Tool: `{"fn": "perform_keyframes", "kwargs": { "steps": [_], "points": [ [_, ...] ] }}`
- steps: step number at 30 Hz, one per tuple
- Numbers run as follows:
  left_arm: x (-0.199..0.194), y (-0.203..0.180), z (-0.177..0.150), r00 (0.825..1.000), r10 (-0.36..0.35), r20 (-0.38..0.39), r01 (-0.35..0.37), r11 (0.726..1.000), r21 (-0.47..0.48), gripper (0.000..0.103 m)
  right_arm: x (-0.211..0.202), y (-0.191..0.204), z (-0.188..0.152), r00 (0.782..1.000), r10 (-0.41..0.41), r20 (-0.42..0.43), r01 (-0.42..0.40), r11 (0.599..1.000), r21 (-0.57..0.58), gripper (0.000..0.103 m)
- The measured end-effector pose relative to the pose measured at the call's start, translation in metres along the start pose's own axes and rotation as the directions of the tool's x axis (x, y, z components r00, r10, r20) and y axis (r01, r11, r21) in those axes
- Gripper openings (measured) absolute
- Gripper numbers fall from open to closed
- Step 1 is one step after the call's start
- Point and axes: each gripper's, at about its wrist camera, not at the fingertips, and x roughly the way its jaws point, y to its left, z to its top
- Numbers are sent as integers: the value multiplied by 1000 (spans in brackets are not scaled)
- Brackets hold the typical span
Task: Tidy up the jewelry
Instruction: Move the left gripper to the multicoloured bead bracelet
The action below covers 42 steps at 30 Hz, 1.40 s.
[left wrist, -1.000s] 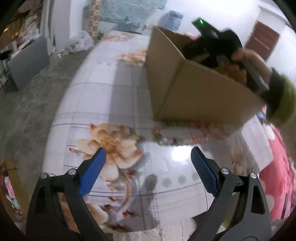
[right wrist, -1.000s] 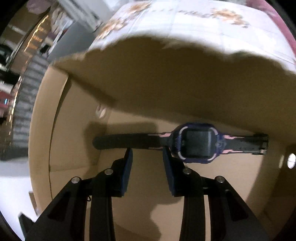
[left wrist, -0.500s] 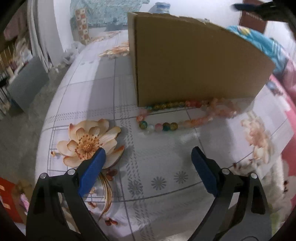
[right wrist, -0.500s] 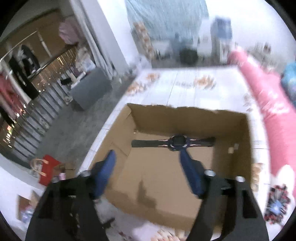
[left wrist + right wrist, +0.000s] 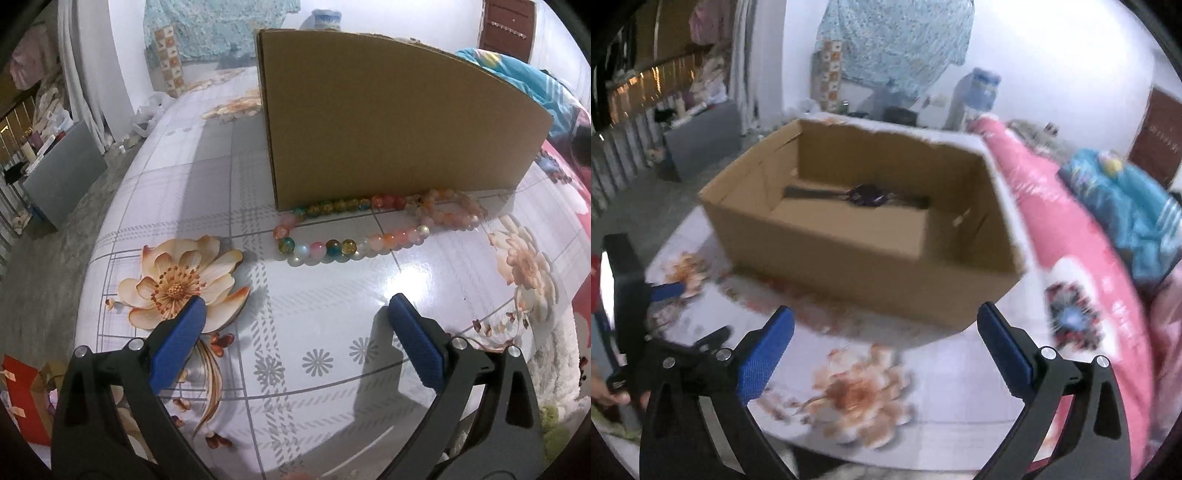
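Both sets of jaws opening, empty. Watch [image 5: 866,194] in box [image 5: 871,269]. Next: beads [image 5: 354,236], touching box wall. Drop left gripper [image 5: 295,314] low, pinch mid-strand; likely two strands, blurry.

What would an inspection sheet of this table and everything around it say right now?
Surface: glossy flower-print tablecloth, lamp glare on it.
Job's things: bead necklace lies on the cloth against the near wall of the cardboard box; a dark watch lies flat inside the box.
Clutter: nothing seen on the table besides these.
Grippers: left gripper jaws opening, nothing between them, aimed at the beads; right gripper jaws opening, nothing between them, outside the box.
Cables: nothing seen.
Surroundings: pink blanket and blue cloth to the right, water jug behind, grey panel on the floor to the left.
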Motion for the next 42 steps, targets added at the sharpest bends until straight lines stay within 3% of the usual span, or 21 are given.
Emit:
{"fn": "perform_keyframes", "kwargs": {
  "steps": [5, 7, 11, 18, 23, 34, 37, 42],
  "points": [
    [-6, -1, -6, 1000, -10, 8, 10, 1000, 0, 96, 10, 11, -13, 999, 7, 43, -9, 999, 45, 96],
    [-6, 3, 0, 1000, -10, -19, 10, 1000, -11, 96, 13, 15, -13, 999, 28, 43, -30, 998, 62, 96],
    [-14, 19, 17, 998, -45, 37, 48, 996, -81, 96, 21, 22, -14, 993, 113, 19, -114, 989, 91, 96],
    [8, 15, 39, 999, 34, 14, -34, 998, -46, 96, 35, 30, -20, 979, 202, -31, -196, 971, 140, 96],
    [14, 11, 28, 999, 40, -13, -40, 999, -14, 96, 32, 34, -23, 982, 187, -31, -183, 977, 113, 96],
    [-14, 32, -10, 1000, 11, -2, -11, 1000, 1, 94, 36, 43, -21, 976, 214, -44, -209, 973, 100, 96],
    [-22, 33, -18, 1000, -10, 14, 9, 1000, 14, 81, 38, 48, -20, 974, 221, -51, -217, 972, 85, 91],
    [-30, 27, -24, 998, -44, 38, 42, 998, 44, 61, 49, 56, -19, 960, 270, -79, -264, 961, 83, 72]
  ]
}}
